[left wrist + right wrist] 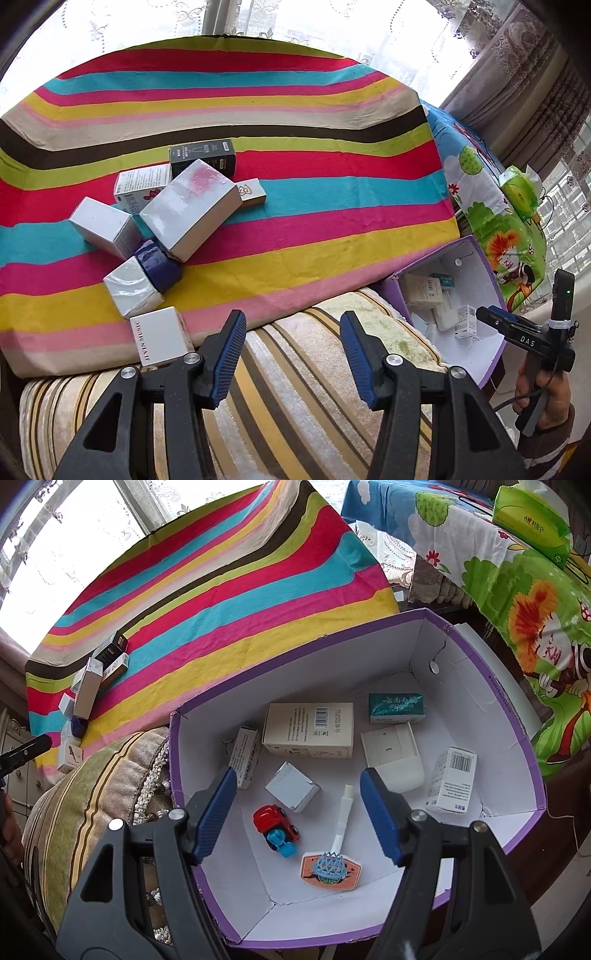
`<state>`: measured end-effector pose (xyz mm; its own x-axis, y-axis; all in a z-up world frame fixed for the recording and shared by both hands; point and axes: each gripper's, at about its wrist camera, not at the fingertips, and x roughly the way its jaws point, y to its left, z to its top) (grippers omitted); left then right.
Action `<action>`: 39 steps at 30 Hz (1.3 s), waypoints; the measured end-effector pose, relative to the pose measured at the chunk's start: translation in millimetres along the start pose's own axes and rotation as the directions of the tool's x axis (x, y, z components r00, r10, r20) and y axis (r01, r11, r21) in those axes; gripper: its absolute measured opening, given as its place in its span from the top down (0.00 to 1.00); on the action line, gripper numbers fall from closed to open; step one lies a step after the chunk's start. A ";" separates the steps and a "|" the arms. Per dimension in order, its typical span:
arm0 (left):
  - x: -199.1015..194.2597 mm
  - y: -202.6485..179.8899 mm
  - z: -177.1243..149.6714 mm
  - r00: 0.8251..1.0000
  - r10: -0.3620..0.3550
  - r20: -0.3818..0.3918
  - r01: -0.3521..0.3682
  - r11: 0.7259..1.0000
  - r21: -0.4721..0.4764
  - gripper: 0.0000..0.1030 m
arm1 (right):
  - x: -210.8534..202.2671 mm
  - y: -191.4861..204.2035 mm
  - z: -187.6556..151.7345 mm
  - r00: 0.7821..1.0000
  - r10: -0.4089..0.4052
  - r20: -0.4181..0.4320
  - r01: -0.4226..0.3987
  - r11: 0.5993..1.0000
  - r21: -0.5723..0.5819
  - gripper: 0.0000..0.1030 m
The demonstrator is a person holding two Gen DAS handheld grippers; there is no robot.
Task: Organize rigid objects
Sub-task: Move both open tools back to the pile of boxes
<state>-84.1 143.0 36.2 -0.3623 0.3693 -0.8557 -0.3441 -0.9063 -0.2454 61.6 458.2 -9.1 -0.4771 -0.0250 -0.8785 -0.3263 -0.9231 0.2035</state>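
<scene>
Left wrist view: the left gripper [293,354] hangs with its blue-padded jaws wide apart and nothing between them, above a striped cushion [295,369] at the near edge of a bright striped cloth [295,229]. What the cloth covers cannot be told. On the cloth, ahead and to the left, lies a loose cluster of small cartons touching or leaning on one another: a large glossy white box [190,208] with a pink patch, a black box [203,157] behind it, a dark blue box [159,264], and nearest the gripper a white box marked "JI YIN MUSIC" [160,336].

Right wrist view: the right gripper [299,812] is also wide open and empty, poised over a purple-rimmed cardboard bin [509,709] that sits to the right of the cloth. Inside the bin lie things already sorted: a cream carton with a barcode [308,729], a green packet [397,707], a small white cube box [291,790], a red and blue toy truck [277,829], and a few other small boxes.

Judged from this, the task is partway through, in a pause between a drop and the next pick. The next move likely calls for the left gripper to reach forward and left, straddle the nearest box squarely, close, and carry it across to the bin.
</scene>
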 end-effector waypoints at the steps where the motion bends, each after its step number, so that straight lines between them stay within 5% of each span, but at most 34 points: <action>1: -3.5 6.7 -1.5 1.000 0.009 0.006 -0.009 1.000 -0.011 0.47 | -0.3 1.5 0.5 1.000 0.000 0.000 0.000 1.000 -0.003 0.30; 16: -22.7 99.0 -22.1 0.996 0.092 0.012 -0.089 0.982 -0.167 0.47 | 7.7 47.0 8.1 1.000 0.007 -0.028 -0.010 0.995 -0.103 0.28; 29: 6.6 111.8 7.8 0.993 0.108 -0.052 -0.114 0.984 -0.135 0.43 | 15.0 95.9 19.3 0.999 0.029 -0.043 -0.038 0.978 -0.204 0.24; 39: 45.6 125.9 28.5 0.983 0.115 -0.144 -0.148 0.957 -0.249 0.38 | 20.2 157.6 41.7 0.998 0.058 -0.029 -0.064 0.941 -0.331 0.16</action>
<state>-168.6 51.5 -20.8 -0.2710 0.2296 -0.9348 -0.0604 -0.9733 -0.2215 -33.6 328.2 23.3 -0.4716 -0.0893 -0.8773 -0.0061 -0.9945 0.1045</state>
